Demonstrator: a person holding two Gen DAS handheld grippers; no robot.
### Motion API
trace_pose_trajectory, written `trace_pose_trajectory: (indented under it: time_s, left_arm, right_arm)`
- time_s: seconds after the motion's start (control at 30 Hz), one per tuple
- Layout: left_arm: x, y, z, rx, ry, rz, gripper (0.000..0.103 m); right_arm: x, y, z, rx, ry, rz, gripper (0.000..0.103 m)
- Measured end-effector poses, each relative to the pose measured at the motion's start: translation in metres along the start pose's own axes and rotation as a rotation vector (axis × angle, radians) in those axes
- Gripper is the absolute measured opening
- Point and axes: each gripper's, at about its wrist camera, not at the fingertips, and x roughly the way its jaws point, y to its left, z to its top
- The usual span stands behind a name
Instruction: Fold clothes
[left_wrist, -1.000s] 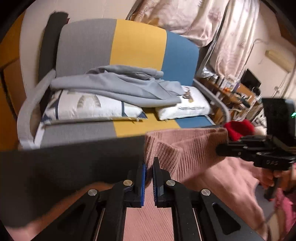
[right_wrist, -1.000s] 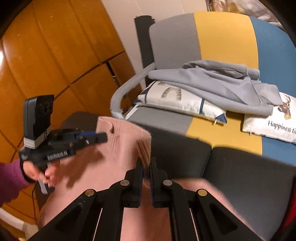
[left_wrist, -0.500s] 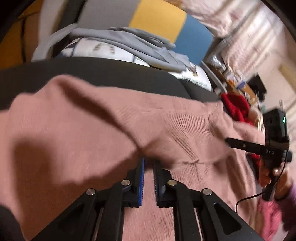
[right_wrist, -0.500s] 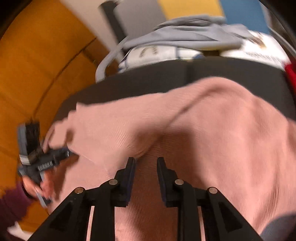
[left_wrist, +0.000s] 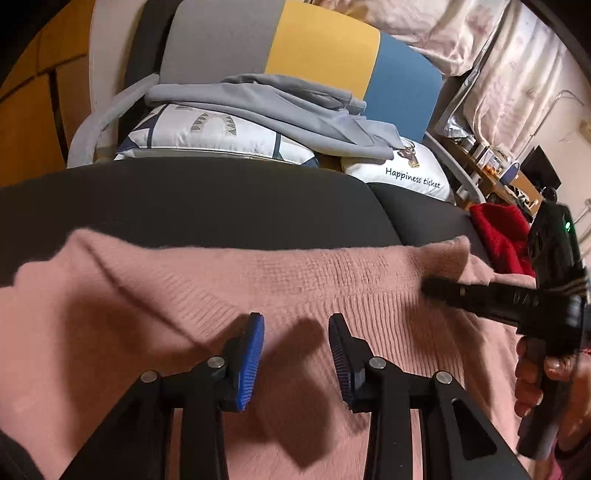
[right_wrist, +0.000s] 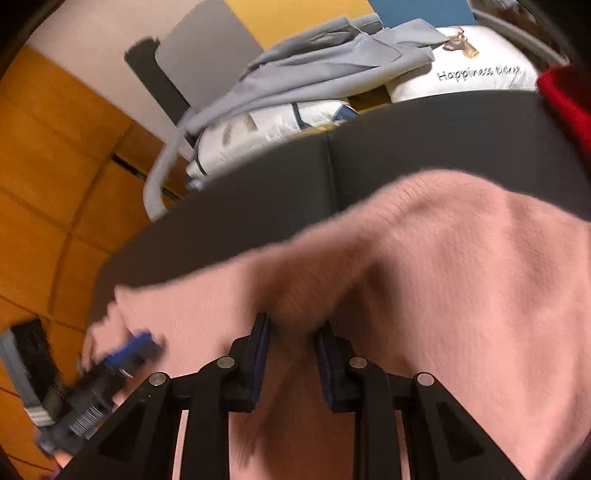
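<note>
A pink knit sweater (left_wrist: 295, 280) lies spread on a dark grey cushion (left_wrist: 207, 199), its far edge folded over. My left gripper (left_wrist: 295, 332) is open and empty just above the sweater's ribbed edge. The right gripper (left_wrist: 443, 288) shows at the right of the left wrist view, over the sweater's right corner. In the right wrist view the sweater (right_wrist: 461, 277) fills the lower part. My right gripper (right_wrist: 291, 332) is open with a blurred hump of pink knit between its jaws. The left gripper (right_wrist: 136, 343) shows blurred at the lower left.
A grey, yellow and blue sofa (left_wrist: 321, 40) stands behind with a grey garment (left_wrist: 280, 107) on two white pillows (left_wrist: 221, 136). A red garment (left_wrist: 502, 236) lies at the right. An orange wood wall (right_wrist: 48, 166) is at the left.
Both grippers have opened and let go of the pink sweater. The sweater, held up a second ago, now lies on the dark cushion with its edge folded over.
</note>
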Motion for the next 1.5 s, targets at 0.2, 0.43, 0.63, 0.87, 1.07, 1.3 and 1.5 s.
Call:
trace_pose_trajectory:
  time_s: [0.2, 0.43, 0.63, 0.87, 1.07, 1.3, 1.5]
  left_arm:
    - [0.018, -0.010, 0.004, 0.128, -0.075, 0.113, 0.043]
    - [0.000, 0.003, 0.001, 0.127, -0.148, 0.157, 0.051]
    - [0.001, 0.043, 0.009, -0.038, -0.127, 0.181, 0.058]
    - [0.001, 0.119, 0.016, -0.207, -0.135, 0.213, 0.059]
    - [-0.030, 0.174, 0.020, -0.326, -0.155, 0.199, 0.059]
    - [-0.112, 0.228, -0.020, -0.328, -0.264, 0.440, 0.075]
    - [-0.169, 0.284, -0.066, -0.299, -0.260, 0.792, 0.084]
  right_arm:
    - [0.010, -0.016, 0.013, 0.015, -0.106, -0.060, 0.006]
    - [-0.026, -0.008, -0.003, 0.019, -0.231, -0.170, 0.023]
    - [-0.016, 0.070, -0.033, -0.378, -0.197, -0.107, 0.021]
    - [0.017, 0.057, -0.043, -0.368, -0.148, -0.128, 0.018]
    - [0.016, 0.059, -0.048, -0.395, -0.174, -0.160, 0.018]
    - [0.010, 0.054, -0.052, -0.382, -0.178, -0.134, 0.018]
    - [0.010, 0.057, -0.052, -0.394, -0.180, -0.148, 0.018]
